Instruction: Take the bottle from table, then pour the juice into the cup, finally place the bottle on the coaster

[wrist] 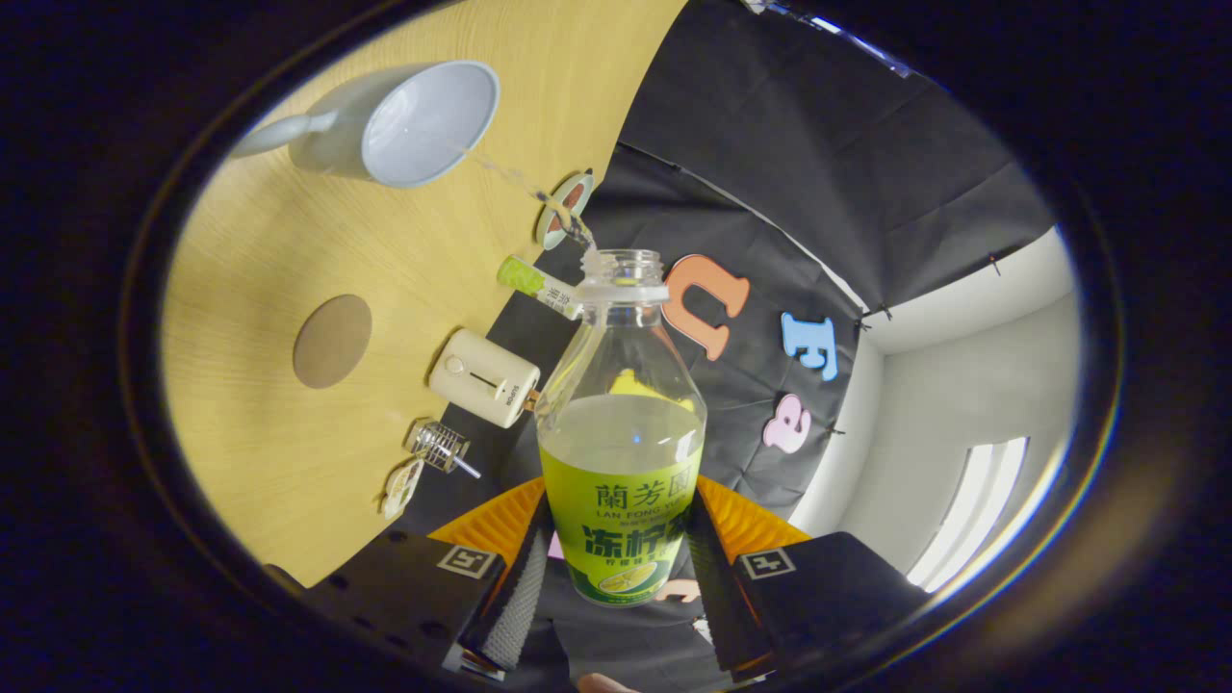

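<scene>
- While tipped toward the upper left of the frame, bottle clamped low on its labelled body by gripper, one finger pressed on each side.
- Cap off; thin stream of juice arcing from the open neck at centre frame toward cup at upper left.
- Landing point inside the cup hard to make out; probably just over the near rim.
- Round brown coaster lying flat on table, left of centre, well apart from the cup.
- Along the table edge, a small cream device and a small metal piece, both clear of the pour line.
- Handling judgement: thin clear plastic, roughly half full, so moderately heavy with weight shifting as liquid sloshes; walls likely to dent under a hard squeeze.
- Smooth label likely slippery if wet; firm, not crushing, pressure advisable.
- Best hold judged to be the straight labelled section, below the tapering shoulder, as now.
- Slow rotation back upright advised before heading for the coaster.
</scene>
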Demonstrator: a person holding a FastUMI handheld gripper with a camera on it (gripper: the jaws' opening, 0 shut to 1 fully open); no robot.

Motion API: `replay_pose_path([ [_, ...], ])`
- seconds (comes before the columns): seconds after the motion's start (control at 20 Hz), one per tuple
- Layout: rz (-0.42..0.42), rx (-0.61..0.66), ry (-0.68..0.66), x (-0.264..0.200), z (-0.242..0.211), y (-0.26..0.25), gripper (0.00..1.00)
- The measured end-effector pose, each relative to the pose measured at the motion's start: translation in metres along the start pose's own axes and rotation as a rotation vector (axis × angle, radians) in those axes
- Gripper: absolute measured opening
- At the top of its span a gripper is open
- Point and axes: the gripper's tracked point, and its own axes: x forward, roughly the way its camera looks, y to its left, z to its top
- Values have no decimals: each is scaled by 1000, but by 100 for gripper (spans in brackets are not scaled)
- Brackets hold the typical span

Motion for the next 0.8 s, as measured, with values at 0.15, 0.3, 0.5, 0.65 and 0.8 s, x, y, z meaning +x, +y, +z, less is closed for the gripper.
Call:
replay_pose_path([
  [0.15, -9, -24, -8, 0, 3, -5, 77],
  [0.3, -22, -51, -15, 1, 6, -9, 77],
  [0.5, -39, -89, -27, 2, 9, -16, 77],
  [0.65, -43, -110, -29, 2, 10, -20, 77],
  [0.8, -51, -122, -29, 3, 10, -23, 77],
])
